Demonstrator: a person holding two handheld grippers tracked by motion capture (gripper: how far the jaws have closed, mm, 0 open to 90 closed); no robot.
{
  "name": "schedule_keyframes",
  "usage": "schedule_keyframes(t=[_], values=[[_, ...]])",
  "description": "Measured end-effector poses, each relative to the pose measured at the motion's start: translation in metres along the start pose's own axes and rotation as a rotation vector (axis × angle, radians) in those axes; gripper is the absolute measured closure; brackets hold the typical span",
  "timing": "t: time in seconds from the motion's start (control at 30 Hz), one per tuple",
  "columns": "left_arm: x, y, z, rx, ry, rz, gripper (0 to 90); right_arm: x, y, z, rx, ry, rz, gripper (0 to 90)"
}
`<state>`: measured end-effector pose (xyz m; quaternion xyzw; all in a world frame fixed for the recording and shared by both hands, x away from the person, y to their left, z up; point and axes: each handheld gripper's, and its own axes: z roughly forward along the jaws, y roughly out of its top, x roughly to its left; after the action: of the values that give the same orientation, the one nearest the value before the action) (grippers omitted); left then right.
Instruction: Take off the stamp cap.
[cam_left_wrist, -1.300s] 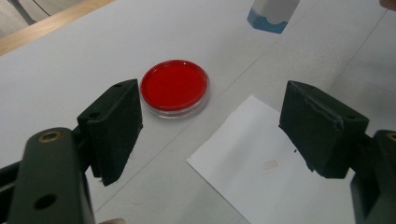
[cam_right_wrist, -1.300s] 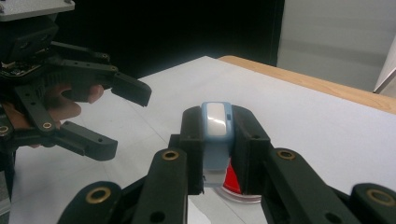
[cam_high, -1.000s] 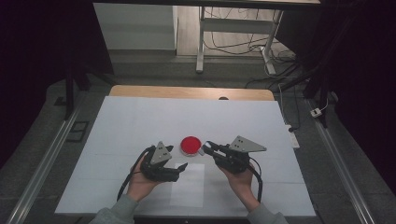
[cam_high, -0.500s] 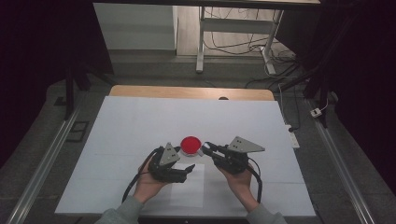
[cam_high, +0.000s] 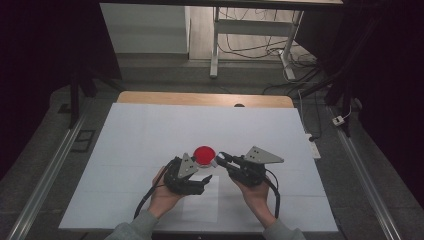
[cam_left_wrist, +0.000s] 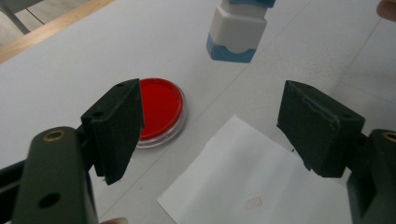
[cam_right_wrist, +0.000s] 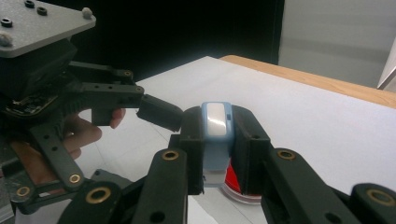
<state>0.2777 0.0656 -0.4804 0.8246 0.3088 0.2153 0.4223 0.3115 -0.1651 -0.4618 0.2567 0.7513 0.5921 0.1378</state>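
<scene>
Stamp: blue-and-white self-inking type, sitting clamped between the right gripper's jaws, hanging just above the near edge of the ink pad; seen in the left gripper view hovering off the table, base pointing down.
Paper: small white sheet lying flat on the table nearest the person, between the two hands; looking like the target for the print; a faint mark near its middle, too small to read.
Left gripper: jaws standing wide apart, gripping nothing; hovering low over the paper's corner beside the pad, probably getting ready to pin the sheet or steady the pad.
Left hand: wrapping the gripper body from below, cable trailing back.
Right gripper: pads pressing on the stamp's two sides, keeping it upright so the face meets the pad squarely.
Right hand: holding its gripper angled in toward the pad.
Ink pad: round, red, clear rim, lid off, sitting on the table just beyond the paper, so inking and stamping are needing only a short move.
Step, by my judgement: inking the stamp, print not yet done.
</scene>
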Motion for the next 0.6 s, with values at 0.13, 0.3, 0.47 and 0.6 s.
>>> schedule_keyframes(t=[0.13,0.3,0.47,0.6], values=[[0.000,0.006,0.003,-0.013,0.004,0.012,24.2,0.001,0.001,0.000,-0.006,-0.003,0.003,75.1],[-0.002,0.012,0.009,-0.020,-0.003,0.029,24.5,0.003,0.000,0.001,-0.008,-0.011,0.010,75.0],[-0.003,0.014,0.013,-0.024,-0.006,0.036,25.1,0.005,-0.001,0.001,-0.016,-0.019,0.018,75.1],[-0.004,0.014,0.016,-0.023,-0.007,0.042,25.9,0.007,0.000,0.002,-0.022,-0.018,0.026,75.0]])
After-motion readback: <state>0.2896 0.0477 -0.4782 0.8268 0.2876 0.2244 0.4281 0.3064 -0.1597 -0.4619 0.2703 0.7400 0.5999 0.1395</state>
